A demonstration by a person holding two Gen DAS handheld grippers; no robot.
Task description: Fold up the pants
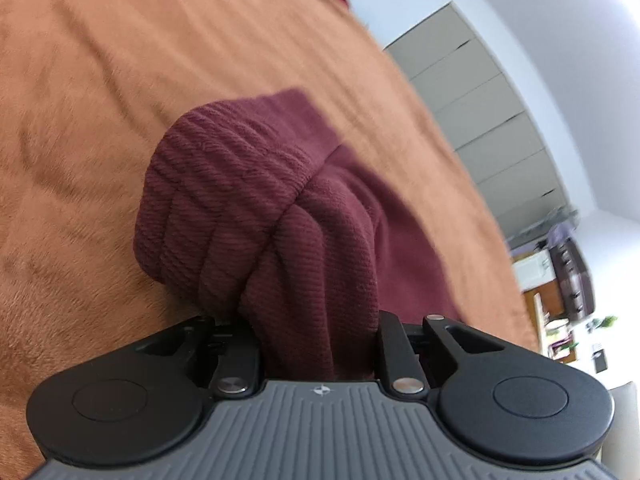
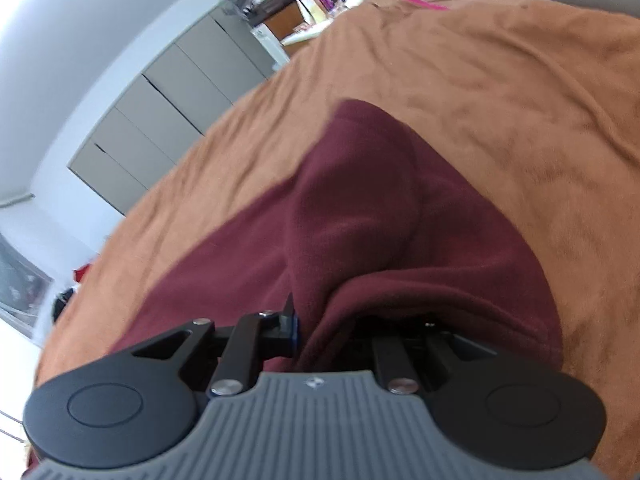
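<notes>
Between the jaws of the left tongs (image 1: 316,344) sits a bunched fold of the maroon pants (image 1: 256,200), ribbed cuff or waistband uppermost; the jaws stand nearly closed and are clenched on that cloth. The right tongs (image 2: 320,340) are likewise clamped on a gathered edge of the same garment, with fabric draped over the far jaw so that its pad cannot be seen.

Pants location: lifted at both grasped points, the remainder trailing down onto the orange-brown blanket (image 1: 120,80) of the bed. From the right wrist view a long maroon panel lies flat on the blanket, running away to the left.

Progress, as a judgement: the fold appears under way, not finished. Both ends are gripped and carried above the bed; no neat, stacked rectangle is visible. Remaining work is likely to lay the held portion over the flat portion, release, and smooth.

Beyond the bed: grey cabinets (image 2: 160,100) against a white wall.
</notes>
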